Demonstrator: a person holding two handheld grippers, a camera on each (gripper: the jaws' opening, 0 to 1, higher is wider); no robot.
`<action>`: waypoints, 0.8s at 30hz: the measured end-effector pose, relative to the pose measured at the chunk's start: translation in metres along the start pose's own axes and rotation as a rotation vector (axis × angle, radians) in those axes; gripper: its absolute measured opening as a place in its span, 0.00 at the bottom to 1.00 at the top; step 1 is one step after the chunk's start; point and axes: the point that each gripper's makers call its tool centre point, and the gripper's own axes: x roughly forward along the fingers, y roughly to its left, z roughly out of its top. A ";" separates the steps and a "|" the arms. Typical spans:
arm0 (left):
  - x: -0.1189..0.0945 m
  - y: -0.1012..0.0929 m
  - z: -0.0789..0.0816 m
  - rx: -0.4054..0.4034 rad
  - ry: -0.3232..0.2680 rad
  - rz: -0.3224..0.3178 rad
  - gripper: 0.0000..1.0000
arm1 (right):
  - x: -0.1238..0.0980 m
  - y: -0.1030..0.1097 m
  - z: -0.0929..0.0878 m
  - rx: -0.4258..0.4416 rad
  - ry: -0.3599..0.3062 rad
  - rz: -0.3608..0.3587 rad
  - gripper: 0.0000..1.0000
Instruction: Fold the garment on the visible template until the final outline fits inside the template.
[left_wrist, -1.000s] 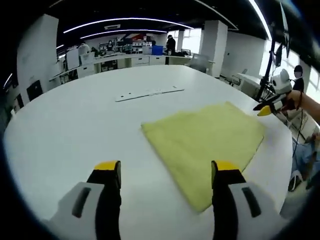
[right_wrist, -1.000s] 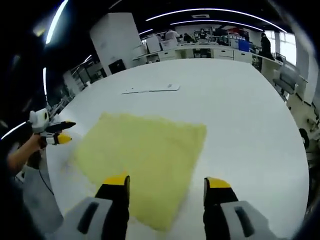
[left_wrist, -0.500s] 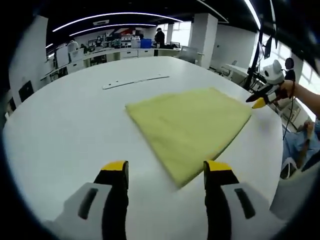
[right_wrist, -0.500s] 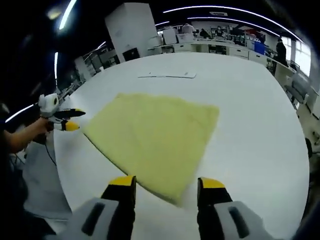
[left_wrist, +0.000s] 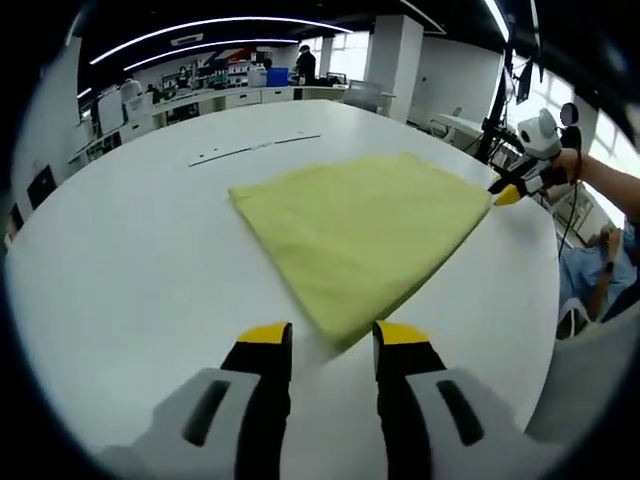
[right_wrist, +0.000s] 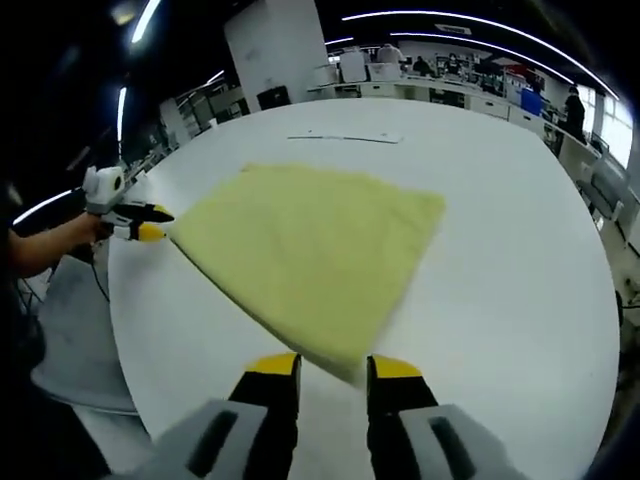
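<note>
With the yellow garment (left_wrist: 365, 232) lying flat on the white table (left_wrist: 120, 270), my left gripper (left_wrist: 332, 345) and right gripper (right_wrist: 332, 372) each sit narrowed, empty, at a near corner, so I should pinch both corners evenly before lifting.

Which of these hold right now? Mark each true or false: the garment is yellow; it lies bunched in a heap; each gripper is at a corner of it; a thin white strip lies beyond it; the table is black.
1. The garment is yellow. True.
2. It lies bunched in a heap. False: it lies spread flat.
3. The left gripper and right gripper are each at a corner. True.
4. A thin white strip lies beyond it. True.
5. The table is black. False: it is white.
</note>
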 end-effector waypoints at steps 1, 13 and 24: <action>0.001 -0.001 -0.003 0.004 0.014 0.000 0.24 | 0.000 -0.001 -0.001 -0.016 0.002 -0.004 0.14; 0.005 0.000 -0.003 -0.013 0.021 0.004 0.06 | 0.001 -0.008 -0.002 -0.013 0.001 -0.022 0.00; 0.004 -0.002 -0.005 -0.023 0.026 -0.004 0.01 | -0.002 -0.009 -0.002 -0.010 -0.007 -0.026 0.00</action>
